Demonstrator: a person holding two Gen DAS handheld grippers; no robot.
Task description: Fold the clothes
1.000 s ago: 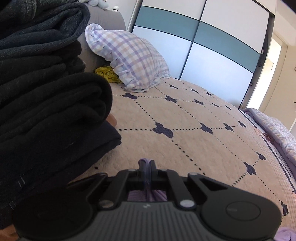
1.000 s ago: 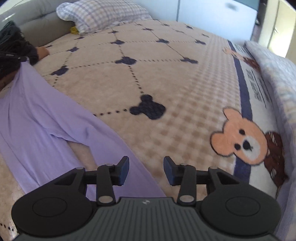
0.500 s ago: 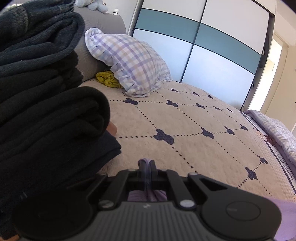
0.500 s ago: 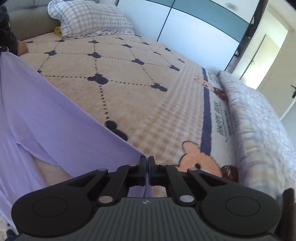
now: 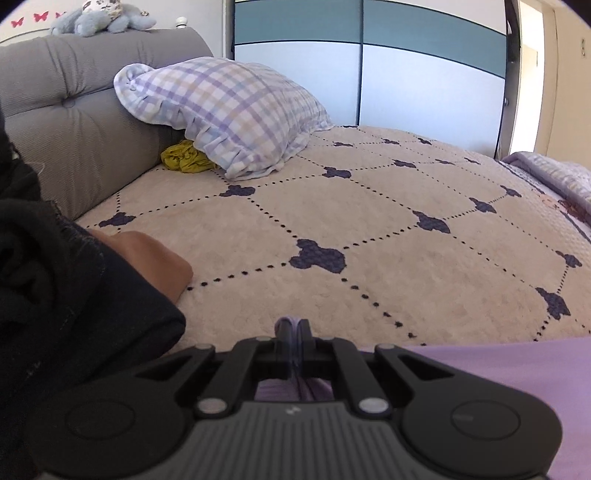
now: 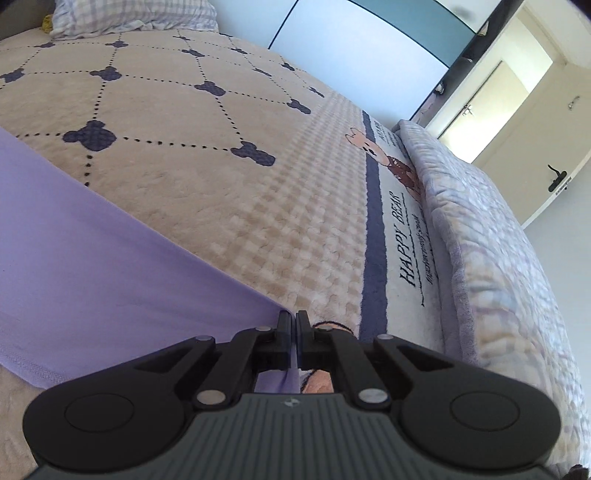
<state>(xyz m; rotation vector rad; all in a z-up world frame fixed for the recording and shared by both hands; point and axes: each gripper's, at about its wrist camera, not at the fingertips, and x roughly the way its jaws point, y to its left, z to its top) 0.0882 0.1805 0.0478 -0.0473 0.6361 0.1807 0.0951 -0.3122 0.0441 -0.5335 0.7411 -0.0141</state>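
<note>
- The left claw (image 5: 293,328) is pressed together on a bunched edge of the lilac garment (image 5: 517,373); a small fold of the cloth pokes up between its fingertips.
- The right claw (image 6: 293,321) is likewise pressed together, pinching another edge of the same garment (image 6: 92,258), which runs away from it to the left as a smooth, taut sheet.
- The garment lies low over the bed's beige blanket (image 5: 369,229), at the near side of the bed, held by both claws.
- The blanket carries dark mouse-head shapes joined by dotted lines; towards the foot it has a blue stripe, a bear picture and the words "HAPPY BEAR" (image 6: 400,240).
- A quilted lilac cover (image 6: 498,258) lies along the far edge of the bed.
- A checked pillow (image 5: 229,110) leans on the grey padded headboard (image 5: 74,110), with a crumpled mustard-yellow cloth (image 5: 184,158) tucked just under it.
- A plush toy (image 5: 99,18) sits on top of the headboard.
- Dark folded clothing (image 5: 55,295) fills the left of the left wrist view, with something skin-coloured (image 5: 155,262) showing from beneath it.
- No container shows in either view.
</note>
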